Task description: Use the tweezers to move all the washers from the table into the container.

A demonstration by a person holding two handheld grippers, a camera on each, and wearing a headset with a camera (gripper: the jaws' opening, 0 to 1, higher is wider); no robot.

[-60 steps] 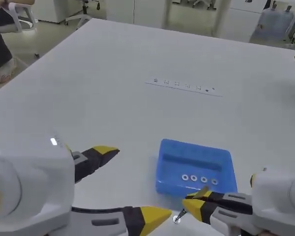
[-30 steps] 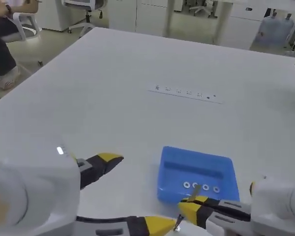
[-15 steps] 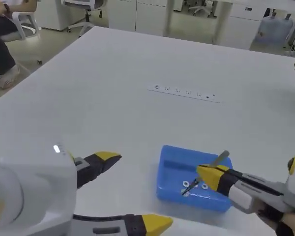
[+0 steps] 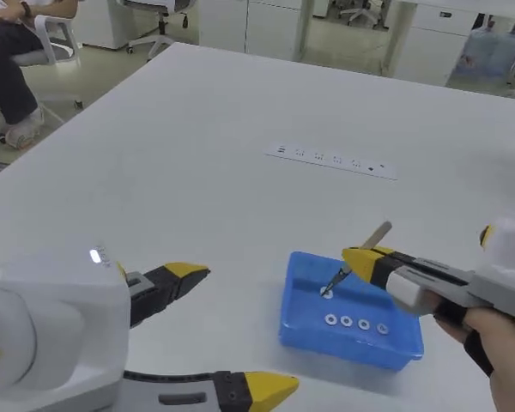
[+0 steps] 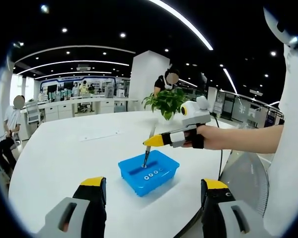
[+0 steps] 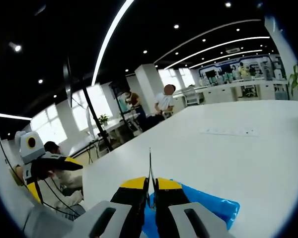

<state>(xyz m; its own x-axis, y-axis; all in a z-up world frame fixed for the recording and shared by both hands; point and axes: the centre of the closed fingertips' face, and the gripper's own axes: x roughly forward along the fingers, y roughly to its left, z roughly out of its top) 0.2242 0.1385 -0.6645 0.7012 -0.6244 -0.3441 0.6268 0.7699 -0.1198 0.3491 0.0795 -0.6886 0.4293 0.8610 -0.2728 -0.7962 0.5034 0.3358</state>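
A blue container (image 4: 352,343) sits on the white table (image 4: 240,146) near its front edge, with several washers (image 4: 355,324) in a row inside. My right gripper (image 4: 362,258) is shut on metal tweezers (image 4: 354,261), whose tips point down into the container's back left part. A small pale speck shows at the tips; I cannot tell whether it is a washer. In the right gripper view the right gripper (image 6: 150,184) pinches the tweezers (image 6: 150,166) above the container (image 6: 211,206). My left gripper (image 4: 232,330) stands open to the container's left, with nothing in it. The left gripper view shows the container (image 5: 164,171) ahead of it.
A strip of sockets (image 4: 330,160) lies flat in the middle of the table. A person (image 4: 9,51) sits on a chair beyond the table's far left corner. Desks and a water jug (image 4: 489,51) stand beyond the far edge.
My right gripper has risen from the table just in front of the container and carried the tweezers over it, so the tips now sit in its back left part. The left gripper has stayed put.
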